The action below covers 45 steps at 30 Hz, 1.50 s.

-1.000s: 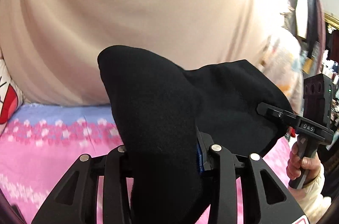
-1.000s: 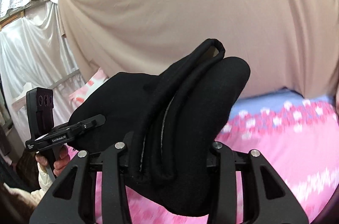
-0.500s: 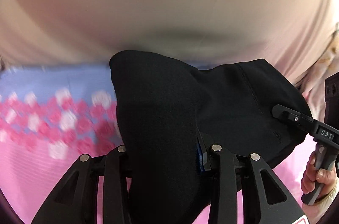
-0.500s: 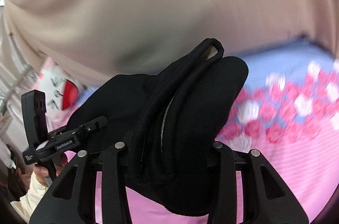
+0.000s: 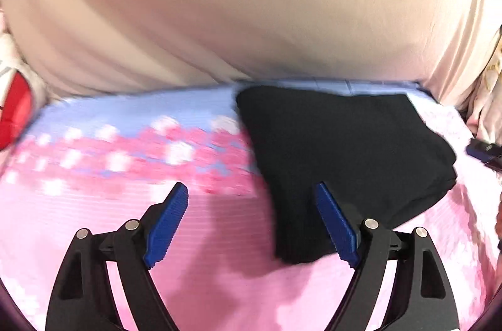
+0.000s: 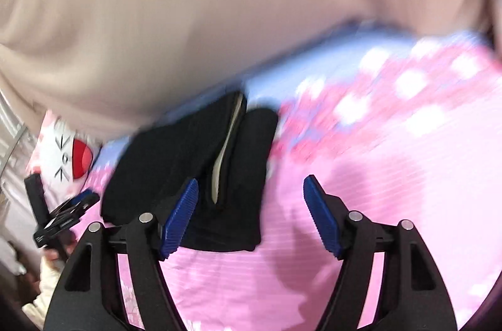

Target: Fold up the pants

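Observation:
The black pants lie folded in a thick bundle on the pink flowered bed sheet. My left gripper hovers low over the sheet with its jaws opening; the bundle's near corner lies loose just inside its right pad. In the right wrist view the pants show a pale waistband lining. My right gripper is also opening, and the bundle's near edge sits beside its left pad without being pinched. The left gripper shows at the far left, held by a hand.
A beige cloth hangs as a backdrop behind the bed. A white pillow with a cat face and red patch lies by the bed's left end. The sheet has a blue band along its far edge.
Both grippers came down towards the bed and opened, letting go of the pants. The bundle that hung between the jaws now rests on the sheet.

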### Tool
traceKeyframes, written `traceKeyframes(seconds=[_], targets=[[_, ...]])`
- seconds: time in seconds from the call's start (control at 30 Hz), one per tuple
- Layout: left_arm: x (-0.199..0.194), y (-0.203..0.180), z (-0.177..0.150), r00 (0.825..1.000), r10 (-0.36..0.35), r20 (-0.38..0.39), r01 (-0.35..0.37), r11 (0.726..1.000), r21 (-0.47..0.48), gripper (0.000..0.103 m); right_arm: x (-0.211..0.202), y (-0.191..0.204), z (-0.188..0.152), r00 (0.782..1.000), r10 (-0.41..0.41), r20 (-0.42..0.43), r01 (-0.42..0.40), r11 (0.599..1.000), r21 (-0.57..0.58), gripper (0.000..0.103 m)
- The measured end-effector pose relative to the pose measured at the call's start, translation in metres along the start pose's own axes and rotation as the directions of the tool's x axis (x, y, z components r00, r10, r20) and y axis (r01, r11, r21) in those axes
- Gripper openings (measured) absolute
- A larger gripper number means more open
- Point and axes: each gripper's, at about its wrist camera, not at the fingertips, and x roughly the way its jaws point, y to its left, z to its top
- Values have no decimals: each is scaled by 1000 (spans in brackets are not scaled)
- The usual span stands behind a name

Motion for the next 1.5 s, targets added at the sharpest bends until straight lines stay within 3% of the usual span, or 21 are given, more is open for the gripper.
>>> traceKeyframes(seconds=[0.07,0.13,0.2,0.27,0.37,0.4,0.43,0.53,0.63,0.7,0.77,0.83,0.97,1.07,1.13,1.2,1.3,1.4,1.5], targets=[[-17,-1,18,999,37,29,-37,999,-11,80,-25,21,15,998,-6,67,10,998,-62,57],[-30,-13,42,994,78,71,-76,997,-33,80,-27,53,30,995,-20,101,36,988,-152,57],[-25,-30,61,994,55,96,-51,998,-46,80,-2,93,42,996,-16,87,37,970,-242,56],[8,-52,73,998,27,60,-25,999,-48,80,42,115,47,998,-37,46,49,958,-283,56],[74,-65,64,995,75,-66,-77,996,-35,80,115,109,36,989,-145,-30,129,943,-308,56],[103,-65,53,985,109,-134,-113,993,-21,80,135,97,31,981,-179,-70,152,944,-294,55],[118,-61,45,979,119,-163,-124,992,-26,83,151,86,27,972,-212,-100,177,944,-279,47],[131,-37,27,991,32,-128,-49,990,-129,98,152,64,11,985,-162,-59,139,950,-279,46],[134,-22,24,989,-47,-141,20,981,-192,98,152,66,7,982,-183,-45,160,935,-318,47],[129,-26,25,991,-20,-132,-2,986,-164,98,155,64,9,984,-172,-54,148,943,-299,46],[114,-35,26,994,19,-112,-32,993,-116,94,139,61,15,982,-181,-48,164,956,-245,44],[82,-43,27,995,59,-78,-65,995,-76,91,105,64,14,991,-132,-26,123,969,-213,46],[45,-63,11,989,143,-34,-142,989,29,92,70,77,-12,995,-93,-46,77,959,-274,45],[60,-80,-4,970,237,-54,-230,967,112,93,92,61,-38,970,-224,-98,178,921,-346,48],[64,-79,-9,966,254,-45,-248,963,110,93,90,45,-37,986,-137,-90,111,963,-247,49],[55,-81,-10,963,265,-42,-260,960,102,93,77,43,-29,986,-134,-97,116,978,-173,49],[28,-86,-13,964,266,-25,-263,960,95,92,44,56,-28,989,-146,-39,136,974,-181,51],[14,-91,-17,962,274,-1,-273,958,90,92,11,67,-37,985,-172,24,173,967,-187,70],[-10,-99,-26,965,264,5,-264,962,73,92,-17,74,-50,977,-199,73,210,957,-202,74]])
